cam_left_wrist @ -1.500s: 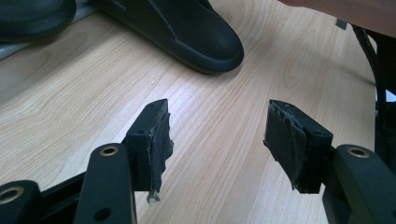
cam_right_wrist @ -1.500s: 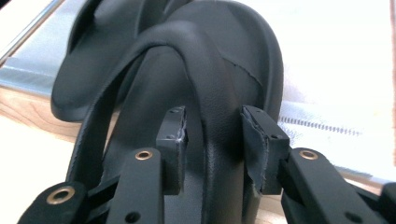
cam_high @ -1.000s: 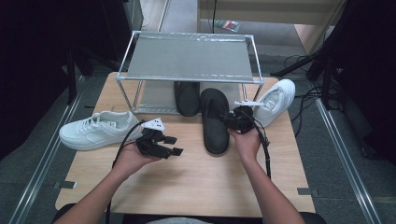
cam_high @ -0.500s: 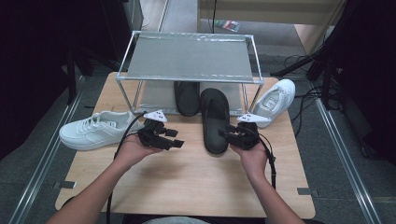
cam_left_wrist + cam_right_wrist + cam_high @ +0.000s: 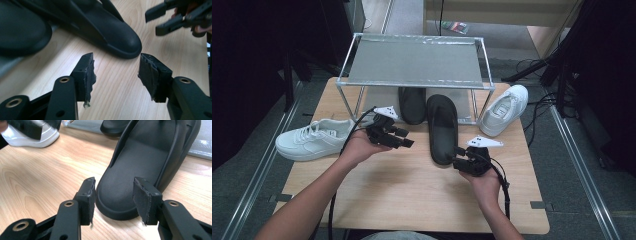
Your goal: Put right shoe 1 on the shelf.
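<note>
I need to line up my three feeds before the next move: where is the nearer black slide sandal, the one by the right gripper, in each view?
High view: the nearer black sandal lies centre, its heel beside the right gripper.
Left gripper view: its heel end sits at upper centre, beyond the open jaws.
Right gripper view: its heel lies straight ahead between the open jaws, untouched.
Shared landmark: the second black sandal beside it.

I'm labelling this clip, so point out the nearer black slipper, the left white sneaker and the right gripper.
nearer black slipper (image 5: 442, 130), high view, footbed.
left white sneaker (image 5: 312, 140), high view, side.
right gripper (image 5: 458, 157), high view, between its fingertips.
</note>
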Demonstrator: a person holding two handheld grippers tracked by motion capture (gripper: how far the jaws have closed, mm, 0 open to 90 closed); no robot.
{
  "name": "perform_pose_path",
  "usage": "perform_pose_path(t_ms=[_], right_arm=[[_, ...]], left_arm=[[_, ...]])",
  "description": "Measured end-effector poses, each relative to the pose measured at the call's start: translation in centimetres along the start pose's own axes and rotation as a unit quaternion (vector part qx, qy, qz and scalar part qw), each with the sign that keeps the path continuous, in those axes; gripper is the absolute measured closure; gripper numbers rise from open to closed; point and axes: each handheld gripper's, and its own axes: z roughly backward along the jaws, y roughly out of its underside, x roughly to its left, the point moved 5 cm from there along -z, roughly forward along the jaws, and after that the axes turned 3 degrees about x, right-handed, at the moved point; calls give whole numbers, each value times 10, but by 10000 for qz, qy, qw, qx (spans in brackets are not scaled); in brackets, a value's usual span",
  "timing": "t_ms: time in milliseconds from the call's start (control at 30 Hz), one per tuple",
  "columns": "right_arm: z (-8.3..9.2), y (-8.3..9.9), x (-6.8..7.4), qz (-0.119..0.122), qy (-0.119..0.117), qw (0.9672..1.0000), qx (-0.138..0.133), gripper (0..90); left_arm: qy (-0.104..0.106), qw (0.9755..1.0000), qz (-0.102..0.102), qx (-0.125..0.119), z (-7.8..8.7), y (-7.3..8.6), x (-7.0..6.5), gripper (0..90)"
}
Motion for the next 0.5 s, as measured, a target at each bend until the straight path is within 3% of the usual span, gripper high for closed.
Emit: perform_pose_path(t_ms=[133,367,500], right_arm=[[-3,3,3,-81,-67,9999,24,545],[-8,7,9,-84,-153,9998,134,548],[-9,8,8,-249,-202,9994,131,583]], left_arm=[[-59,9998,-206,6,5,-17,4,552],[-30,9997,-253,23,18,-47,20,701],[-121,9994,-309,-57,26,-62,28,787]])
